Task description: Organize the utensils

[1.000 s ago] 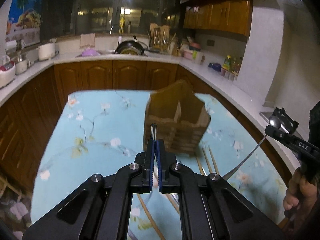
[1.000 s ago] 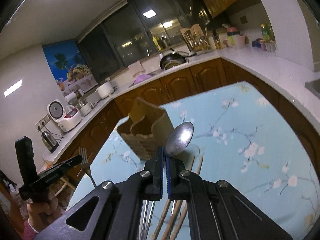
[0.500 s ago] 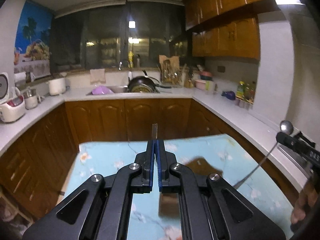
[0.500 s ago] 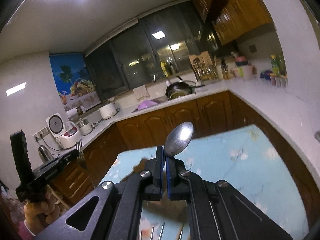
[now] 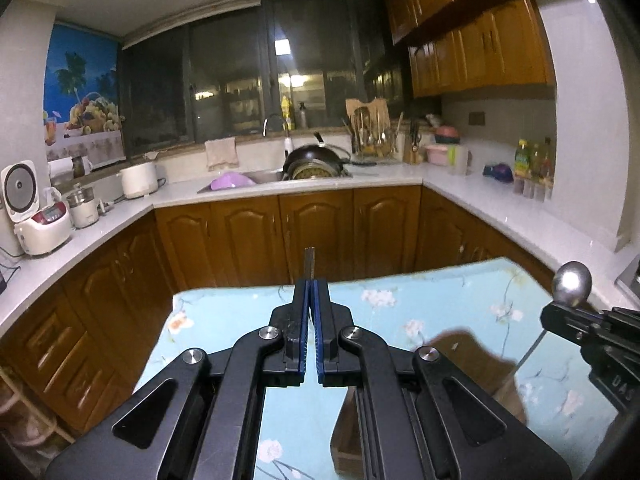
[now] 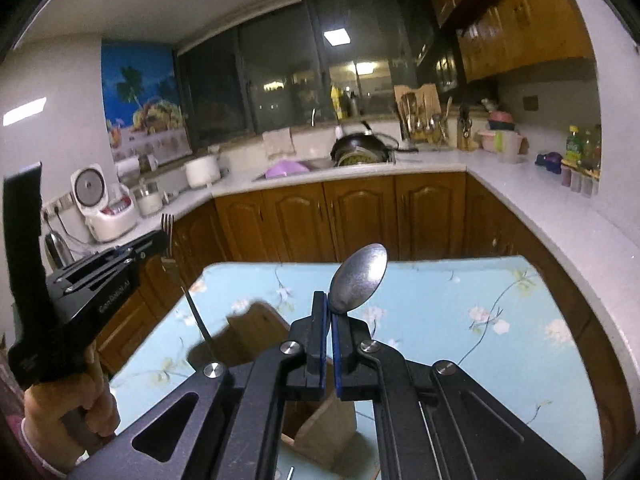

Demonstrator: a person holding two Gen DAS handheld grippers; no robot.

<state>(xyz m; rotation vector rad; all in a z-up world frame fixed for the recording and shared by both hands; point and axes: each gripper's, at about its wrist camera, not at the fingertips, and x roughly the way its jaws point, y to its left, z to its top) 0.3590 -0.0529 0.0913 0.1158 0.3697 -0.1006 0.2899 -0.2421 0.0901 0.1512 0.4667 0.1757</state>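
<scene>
Jaws clamped, fork [image 6: 168, 229] and spoon [image 6: 359, 280] upright

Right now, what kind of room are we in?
A home kitchen, it seems. There is a steel sink set in the white countertop, a black wok beside it, a white rice cooker on the left, and brown wooden cabinets all around.
</scene>
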